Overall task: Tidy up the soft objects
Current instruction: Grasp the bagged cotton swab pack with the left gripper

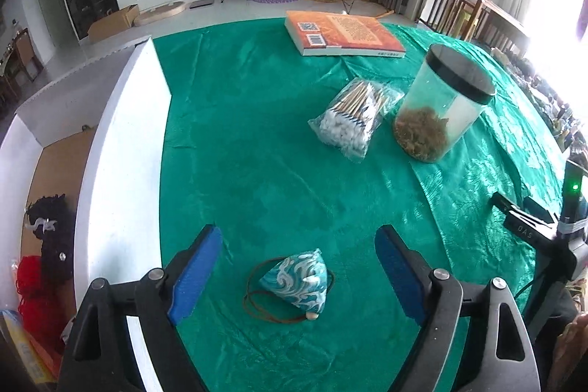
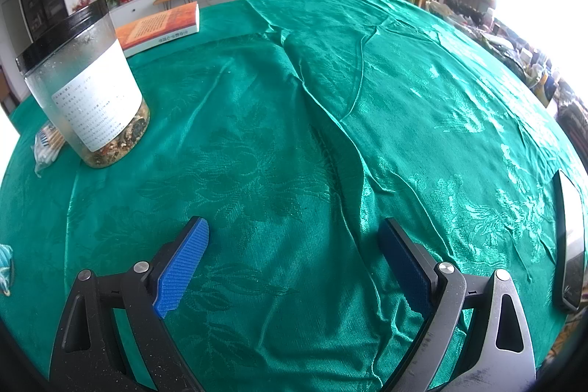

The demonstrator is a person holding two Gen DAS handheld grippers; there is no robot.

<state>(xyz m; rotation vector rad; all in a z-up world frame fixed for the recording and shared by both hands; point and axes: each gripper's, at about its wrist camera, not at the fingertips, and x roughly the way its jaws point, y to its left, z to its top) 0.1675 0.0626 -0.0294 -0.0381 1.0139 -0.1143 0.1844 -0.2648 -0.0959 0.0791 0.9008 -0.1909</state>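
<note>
A small teal-and-white fabric sachet with a brown cord loop lies on the green tablecloth. My left gripper is open, its blue pads on either side of the sachet and not touching it. A white box stands at the left; it holds black yarn and red yarn. My right gripper is open and empty above bare cloth. The sachet's edge shows at the far left of the right wrist view.
A bag of cotton swabs lies beside a clear jar with a black lid, which also shows in the right wrist view. An orange book lies at the far edge. A phone lies at the right.
</note>
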